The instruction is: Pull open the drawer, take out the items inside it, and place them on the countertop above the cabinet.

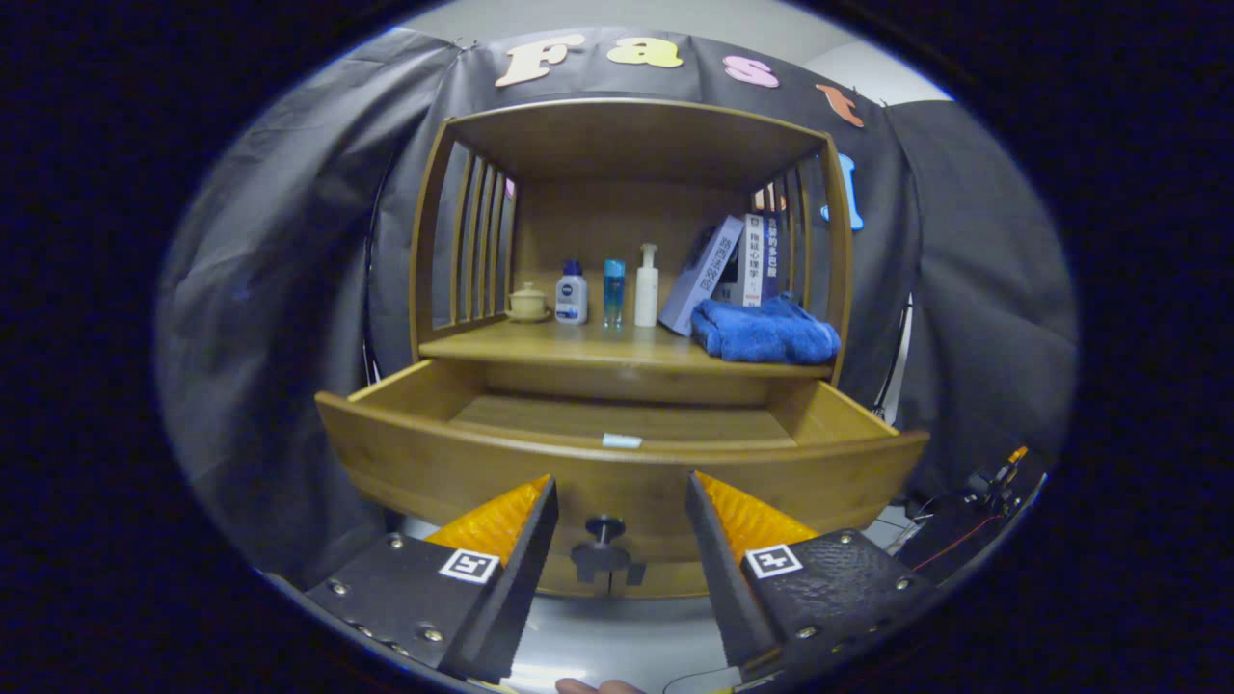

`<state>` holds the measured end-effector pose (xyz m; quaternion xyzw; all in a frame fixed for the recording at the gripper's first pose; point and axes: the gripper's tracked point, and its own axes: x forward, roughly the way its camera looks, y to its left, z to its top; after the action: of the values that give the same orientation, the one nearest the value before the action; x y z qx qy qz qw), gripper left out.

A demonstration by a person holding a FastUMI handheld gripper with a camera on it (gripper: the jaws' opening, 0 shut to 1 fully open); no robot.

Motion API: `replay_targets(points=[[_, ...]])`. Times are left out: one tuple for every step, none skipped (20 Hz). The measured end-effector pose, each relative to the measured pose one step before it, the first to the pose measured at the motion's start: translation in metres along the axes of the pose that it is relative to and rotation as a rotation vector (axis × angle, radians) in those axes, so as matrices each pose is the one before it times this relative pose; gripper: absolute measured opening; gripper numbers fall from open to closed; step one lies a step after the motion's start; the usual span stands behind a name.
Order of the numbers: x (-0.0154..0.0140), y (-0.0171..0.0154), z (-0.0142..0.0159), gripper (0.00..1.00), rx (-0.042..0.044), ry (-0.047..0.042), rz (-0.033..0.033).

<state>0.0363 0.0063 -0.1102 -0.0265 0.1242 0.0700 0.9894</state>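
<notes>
My hand-held gripper [622, 511] sat wide open, holding nothing, its fingers either side of the knob [603, 528]. The drawer [617, 463] was already out; one small pale item [622, 440] was left inside, not yet moved up to the countertop [578, 344].

My gripper [622, 501] has black fingers with orange ribbed inner pads [501, 520] and black-and-white square markers. Just ahead, the drawer [463, 463] is honey-brown wood with a black knob [603, 528]; a pale blue-white item [622, 440] lies inside. Beyond, I see a cream lidded cup [527, 302], a white bottle with a dark blue cap [572, 294], a clear blue bottle [614, 291], a white pump bottle [647, 286], and a deep blue towel [764, 330].
</notes>
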Motion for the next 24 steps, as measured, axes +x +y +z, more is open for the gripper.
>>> replay_targets(points=[[0.00628, 0.00216, 0.00988, 0.79, 0.01735, 0.01779, 0.01498], [0.00790, 0.00045, 0.00416, 0.84, 0.01391, 0.04321, 0.01301], [0.01237, -0.00163, 0.00153, 0.90, 0.01247, 0.05793, -0.00094], [0.01480, -0.00295, 0.00028, 0.95, 0.01390, 0.06492, -0.00781], [0.01522, -0.00169, 0.00057, 0.95, 0.01498, 0.04960, -0.00719], [0.00969, -0.00034, -0.00113, 0.96, 0.00942, 0.05449, -0.00748], [0.01452, 0.00221, -0.00139, 0.96, 0.01034, 0.04954, 0.00727], [0.01072, 0.00089, 0.00015, 0.96, 0.00970, 0.04070, -0.01279], [0.01136, 0.00199, -0.00016, 0.96, -0.00349, 0.02971, -0.00331], [0.01210, 0.00199, 0.00027, 0.96, -0.00768, 0.03101, -0.01181], [0.01002, 0.00195, -0.00177, 0.96, -0.01199, 0.03759, -0.00285], [0.00571, -0.00038, -0.00289, 0.96, -0.01415, 0.03488, -0.01809], [0.00687, 0.00139, -0.00038, 0.96, -0.01653, 0.03594, -0.00629], [0.01059, 0.00061, -0.00279, 0.96, -0.01296, 0.02939, -0.00874], [0.00721, 0.00177, -0.00255, 0.96, -0.00976, 0.03756, -0.00607], [0.00795, 0.00058, -0.00375, 0.96, -0.00212, 0.03445, -0.00071], [0.00675, 0.00474, -0.00150, 0.96, 0.02701, 0.03675, 0.03351], [0.00602, 0.00158, -0.00145, 0.96, 0.05171, 0.03272, 0.00381], [0.00534, 0.00106, -0.00068, 0.96, 0.04523, 0.02221, -0.00214], [0.00665, -0.00453, -0.00127, 0.96, 0.01748, 0.03293, -0.00726], [0.00344, -0.00281, -0.00739, 0.96, -0.00339, 0.04816, -0.01477], [0.00437, -0.00017, -0.00496, 0.96, -0.02963, 0.03514, -0.00495], [0.00114, -0.00233, -0.00259, 0.96, -0.03402, 0.03050, -0.01307], [0.00520, -0.00159, -0.00230, 0.86, -0.01425, 0.02418, -0.02385]])
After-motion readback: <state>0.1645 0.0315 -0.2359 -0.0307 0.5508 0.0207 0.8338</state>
